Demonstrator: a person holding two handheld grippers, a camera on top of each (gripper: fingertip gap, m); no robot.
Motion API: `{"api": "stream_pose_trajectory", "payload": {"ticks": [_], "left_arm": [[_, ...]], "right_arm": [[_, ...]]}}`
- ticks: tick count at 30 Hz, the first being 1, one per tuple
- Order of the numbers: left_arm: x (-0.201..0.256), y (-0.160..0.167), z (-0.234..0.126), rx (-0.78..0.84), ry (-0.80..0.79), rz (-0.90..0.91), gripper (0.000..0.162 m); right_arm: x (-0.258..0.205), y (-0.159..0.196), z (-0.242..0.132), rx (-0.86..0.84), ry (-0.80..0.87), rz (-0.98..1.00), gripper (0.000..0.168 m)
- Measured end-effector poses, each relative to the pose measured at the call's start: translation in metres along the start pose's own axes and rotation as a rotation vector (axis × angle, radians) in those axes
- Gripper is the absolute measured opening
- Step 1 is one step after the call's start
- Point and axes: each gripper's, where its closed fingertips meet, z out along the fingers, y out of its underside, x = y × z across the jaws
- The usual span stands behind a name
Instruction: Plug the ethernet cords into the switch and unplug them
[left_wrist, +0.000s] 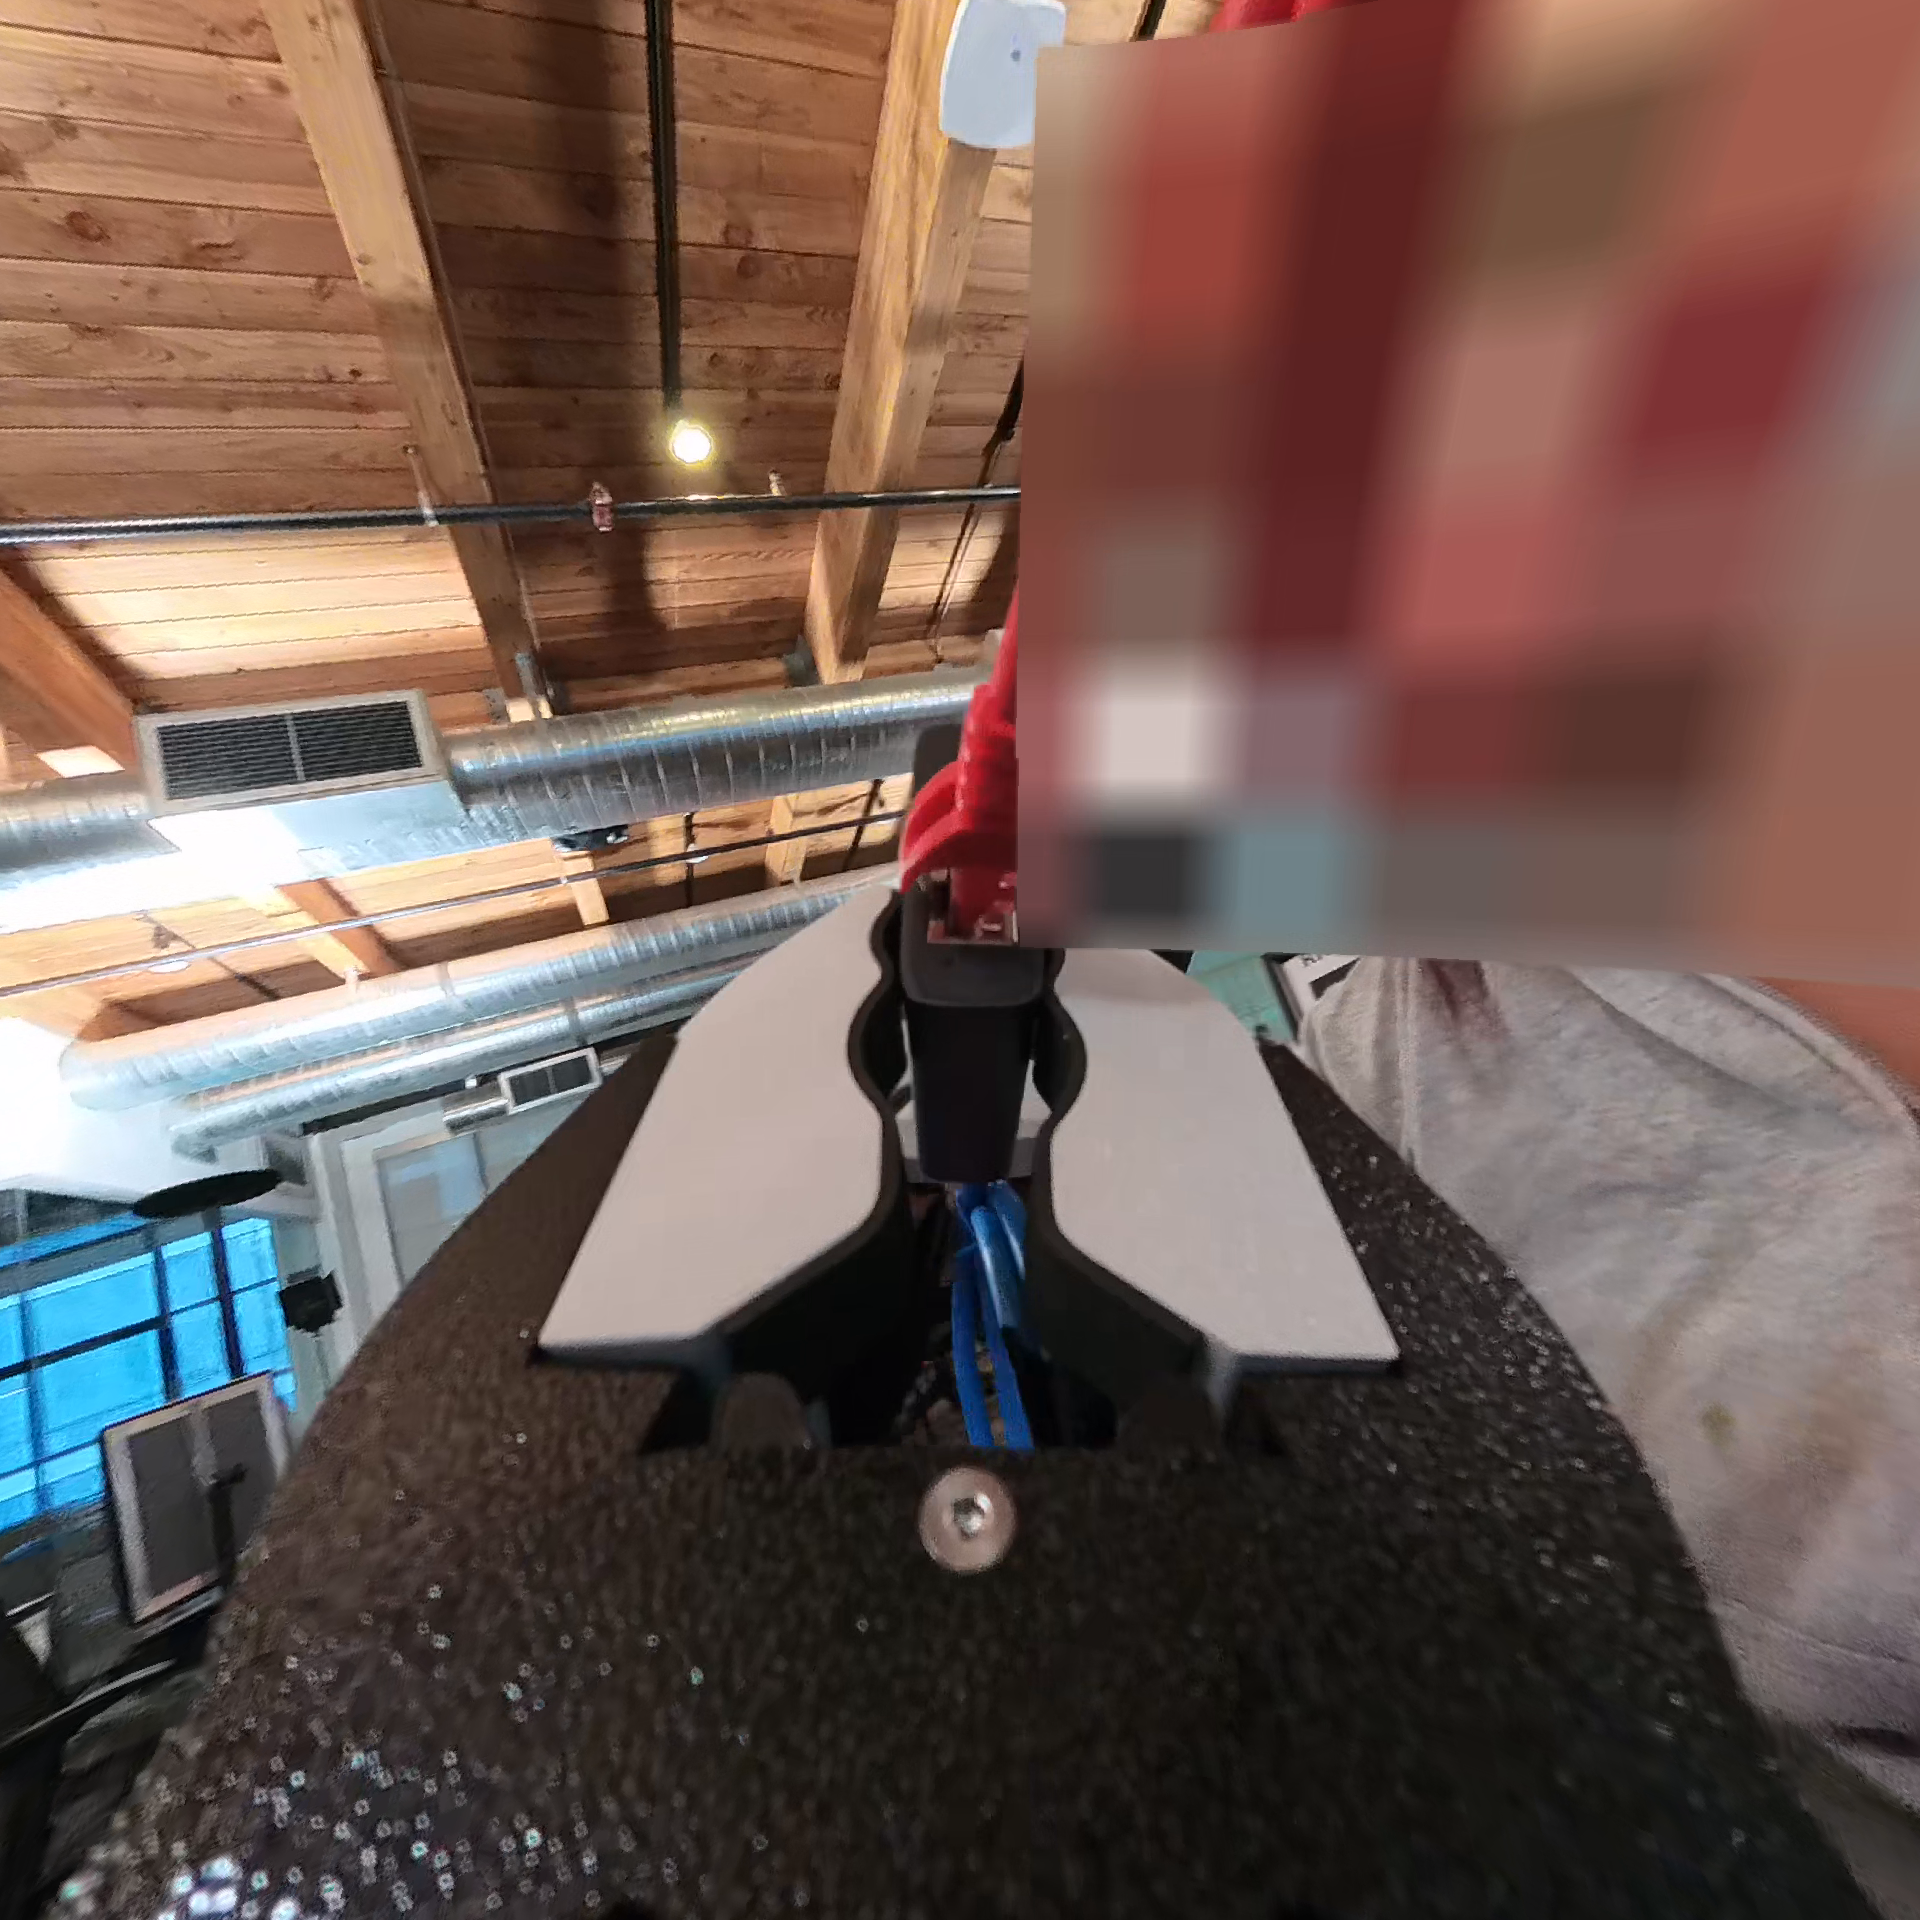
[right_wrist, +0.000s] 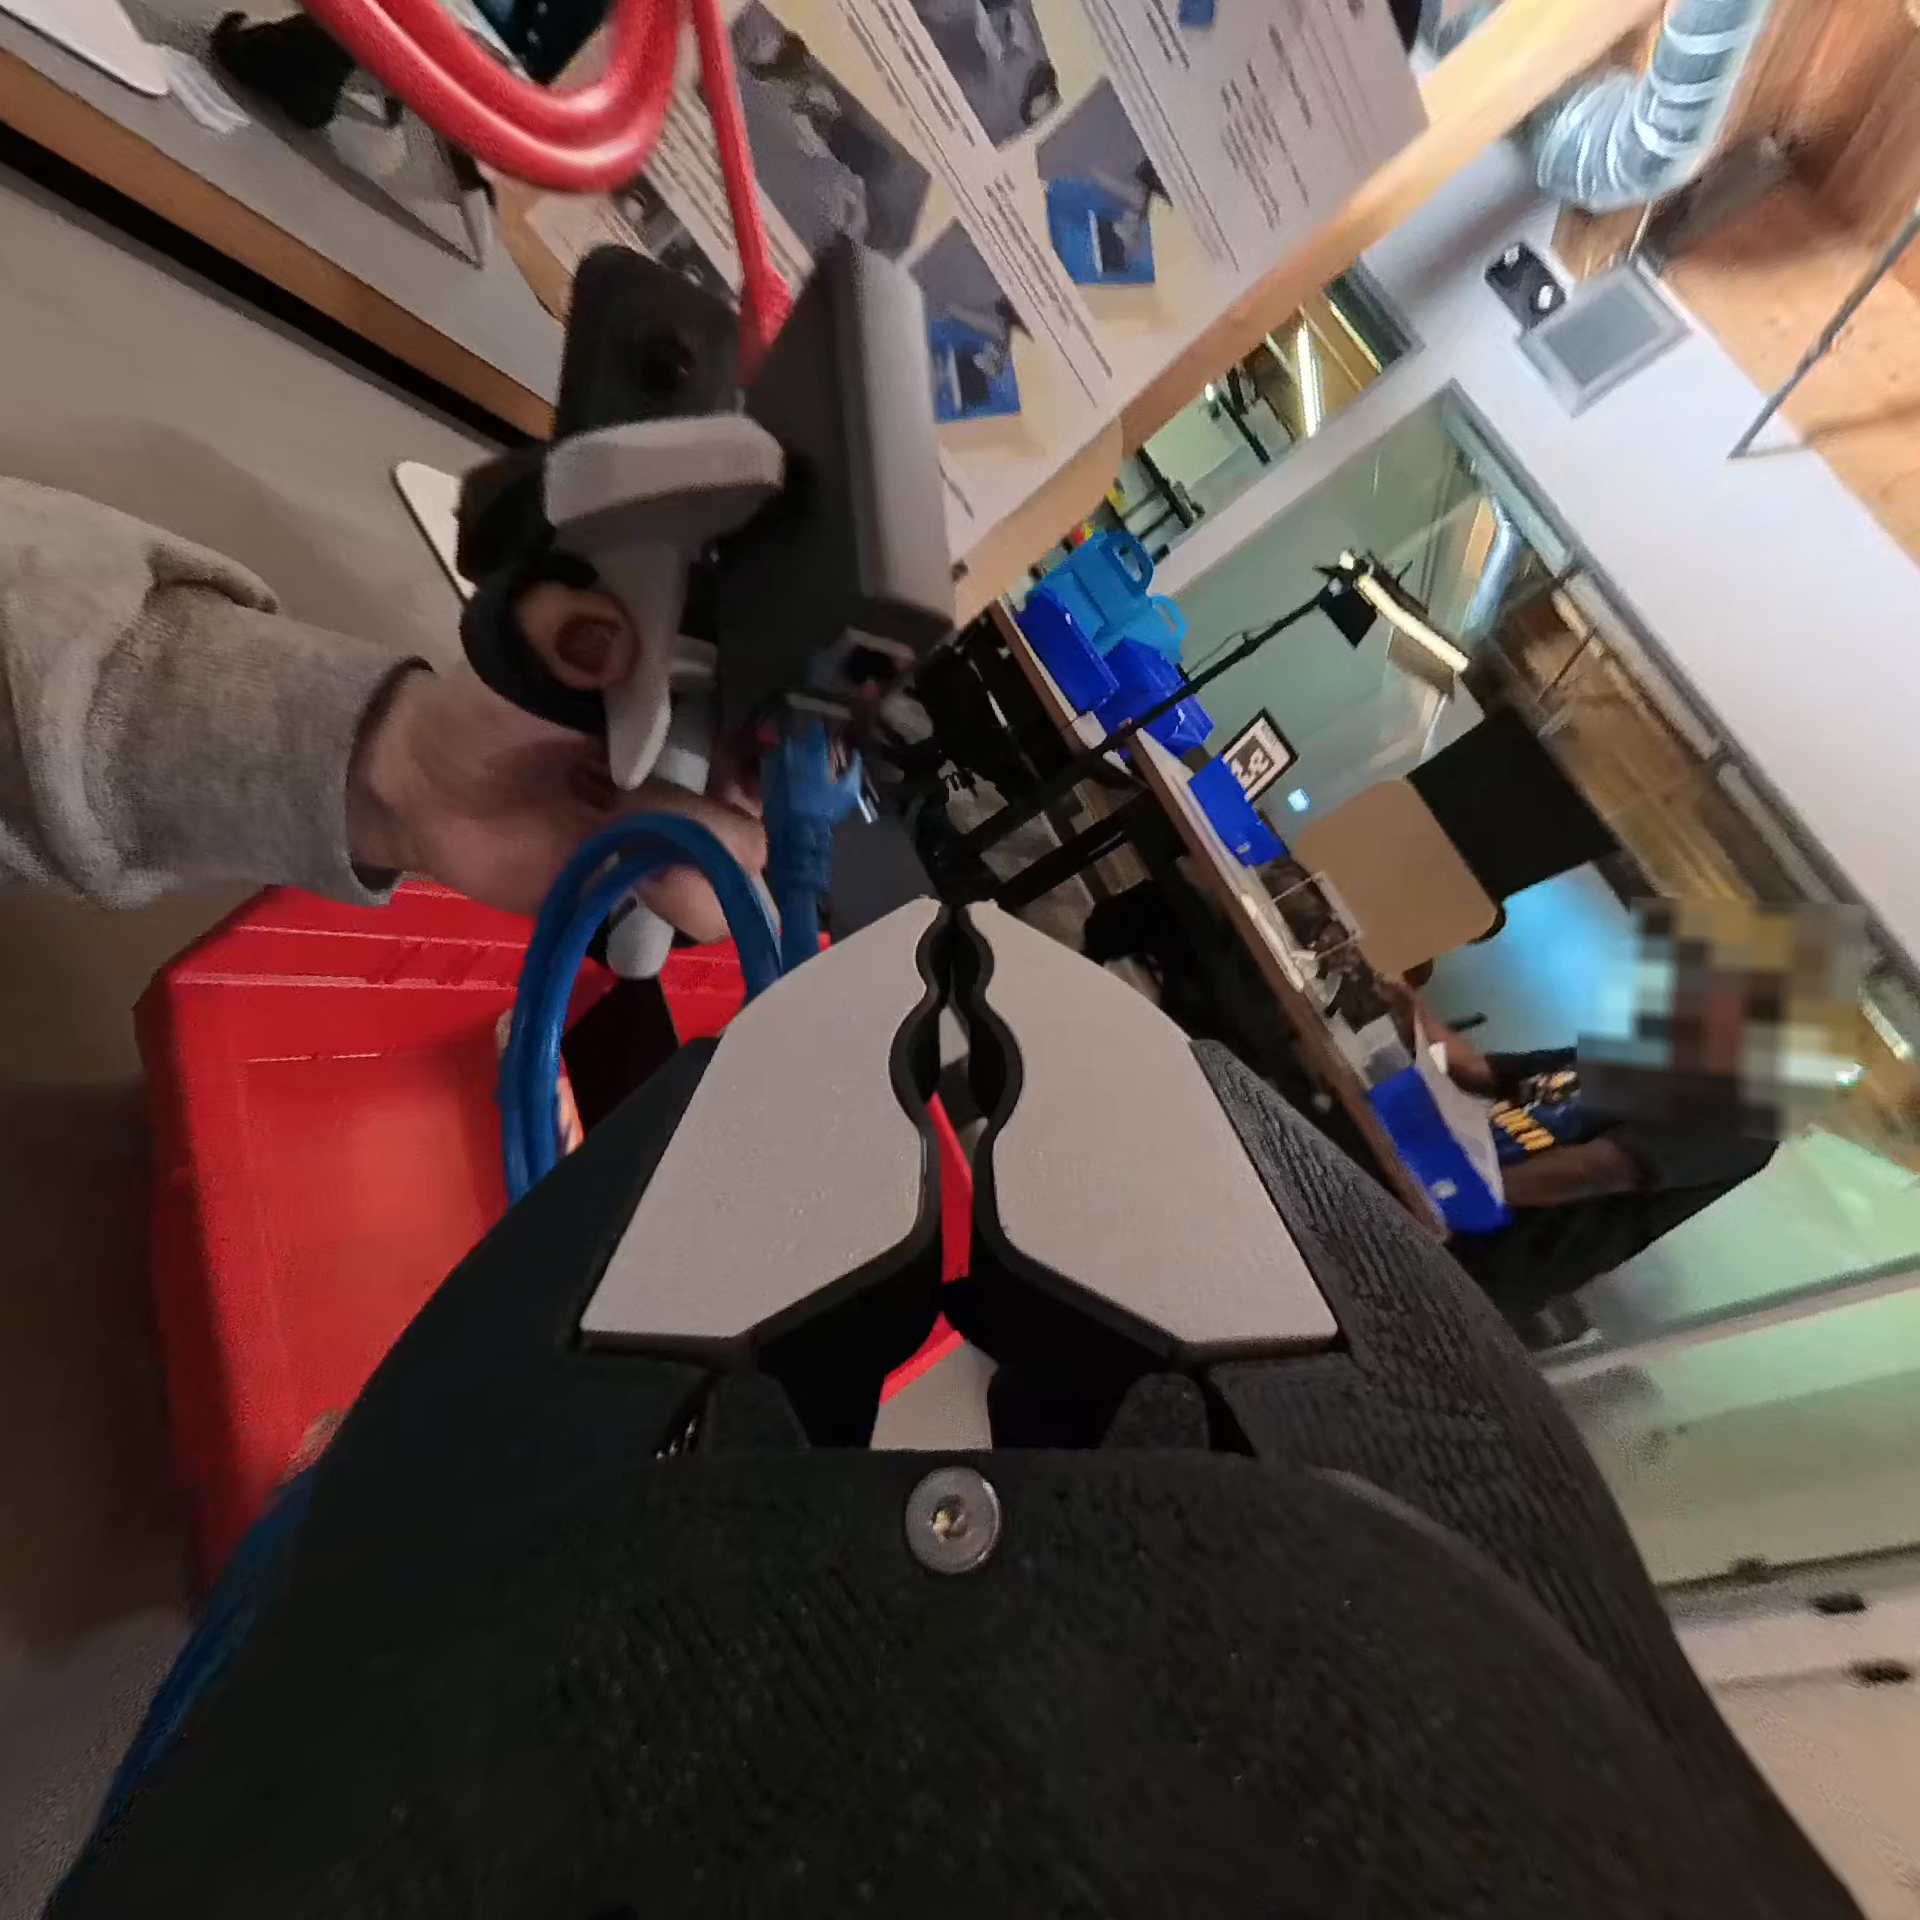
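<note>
1. A wooden plank ceiling (left_wrist: 260, 260) with beams fills the upper part of the left wrist view; silver ducts (left_wrist: 665, 743) run beneath it, so this camera is tilted steeply upward.
2. A red bin (right_wrist: 312, 1122) sits low on the left of the right wrist view, partly behind that gripper's body.
3. The left gripper (left_wrist: 971, 1039) has its grey fingers (left_wrist: 748, 1143) closed part-way on a small black block-shaped coupler (left_wrist: 968, 1060) — the block stands upright in the gap, pinched on both sides.
4. In the right wrist view the same gripper (right_wrist: 914, 613) appears at upper left, held by a hand (right_wrist: 488, 790) in a grey sleeve (right_wrist: 135, 675).
5. The right gripper (right_wrist: 954, 925) has its fingers (right_wrist: 800, 1143) brought together, tips touching or all but touching; nothing sits between them, and only the bin's red shows through the gap.
6. A blue cable (right_wrist: 613, 935) loops beside the hand and runs up to the block's lower end; in the left wrist view it (left_wrist: 992, 1320) drops from the block between the fingers.
7. A red cable (left_wrist: 961, 810) plugs into the block's top end — in the right wrist view it (right_wrist: 582, 114) arcs across the upper left.
</note>
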Motion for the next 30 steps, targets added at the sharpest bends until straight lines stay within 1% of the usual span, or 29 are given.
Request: {"api": "stream_pose_trajectory", "payload": {"ticks": [1,3,7,9,10,13,17,21,22,24,26,28,30], "left_arm": [[-0.004,-0.001,-0.004,0.002,-0.015,0.005,0.02],[-0.011,-0.005,-0.012,0.003,-0.04,0.008,0.02],[-0.018,-0.009,-0.022,-0.029,-0.065,0.027,0.02],[-0.018,-0.01,-0.022,-0.046,-0.066,0.044,0.02],[-0.017,-0.01,-0.021,-0.057,-0.063,0.051,0.02],[-0.015,-0.007,-0.019,-0.084,-0.05,0.058,0.021],[-0.011,-0.003,-0.016,-0.093,-0.025,0.043,0.02],[-0.007,-0.001,-0.014,-0.099,0.003,0.026,0.02],[-0.006,-0.001,-0.013,-0.103,0.005,0.027,0.02],[-0.005,-0.001,-0.013,-0.109,0.011,0.03,0.02],[-0.004,-0.001,-0.013,-0.114,0.017,0.033,0.02],[-0.004,-0.001,-0.013,-0.118,0.019,0.033,0.02],[-0.005,-0.001,-0.014,-0.118,0.016,0.032,0.02]], "right_arm": [[0.004,0.009,-0.001,-0.009,0.007,0.038,0.0],[0.012,0.028,-0.008,-0.025,0.027,0.127,0.001],[0.019,0.077,-0.042,-0.095,0.049,0.352,0.012],[0.005,0.101,-0.056,-0.14,-0.025,0.458,0.016],[-0.006,0.11,-0.062,-0.158,-0.088,0.492,0.02],[-0.043,0.12,-0.078,-0.112,-0.341,0.472,0.026],[-0.053,0.133,-0.082,-0.061,-0.51,0.355,0.032],[-0.062,0.151,-0.072,-0.126,-0.746,0.327,0.046],[-0.066,0.156,-0.069,-0.15,-0.8,0.318,0.048],[-0.074,0.164,-0.061,-0.177,-0.864,0.267,0.047],[-0.082,0.168,-0.055,-0.19,-0.905,0.214,0.042],[-0.087,0.169,-0.052,-0.193,-0.921,0.168,0.025],[-0.085,0.168,-0.053,-0.21,-0.904,0.177,0.017]]}}
